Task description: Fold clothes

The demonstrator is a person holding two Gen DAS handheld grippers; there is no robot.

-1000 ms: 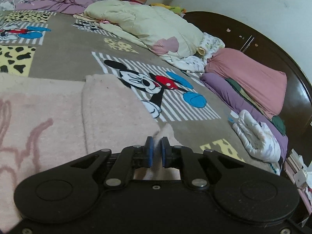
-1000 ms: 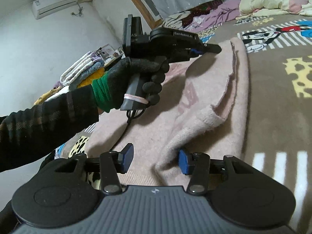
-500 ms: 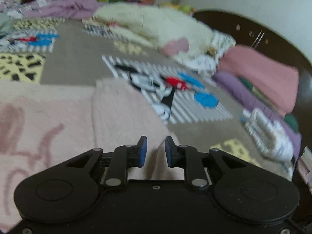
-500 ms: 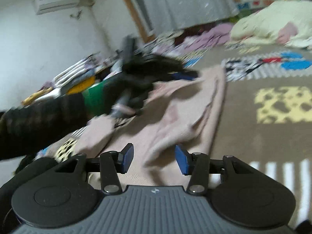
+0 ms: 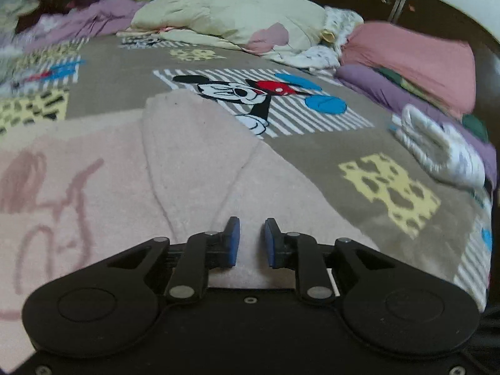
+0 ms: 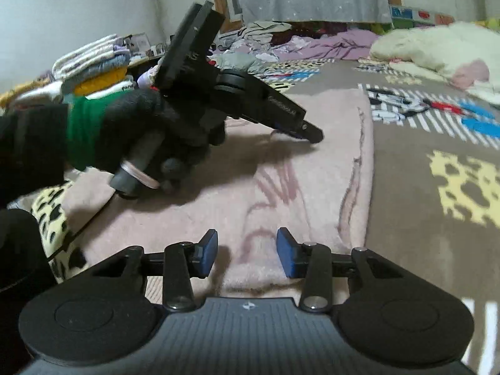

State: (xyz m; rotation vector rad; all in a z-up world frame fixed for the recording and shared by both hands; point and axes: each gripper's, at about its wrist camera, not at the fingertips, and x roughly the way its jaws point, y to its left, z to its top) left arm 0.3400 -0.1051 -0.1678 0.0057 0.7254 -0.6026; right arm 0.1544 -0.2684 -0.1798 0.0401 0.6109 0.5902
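The pink garment [image 5: 193,168] lies spread flat on the bed, directly under and ahead of both my claws, its darker pink line drawing off to the left of my left claw. A folded flap of it runs straight forward from between my left fingers, its far edge ending just short of the cartoon mouse panel [image 5: 250,97] on the brown blanket [image 5: 315,168]. My left claw [image 5: 251,242] is parted a little, blue pads apart with only pink fabric showing in the gap — nothing pinched. My right claw [image 6: 247,251] is spread wider, also empty, hovering over the near end of the garment; the garment's right edge lies just to the right of it. Ahead and to the left of my right claw, my gloved left hand [image 6: 150,131] holds the other tool tilted down, its tip at the fabric. Beyond my left claw sit a cream quilt [image 5: 237,18] and, to the right, a pink pillow [image 5: 415,59].
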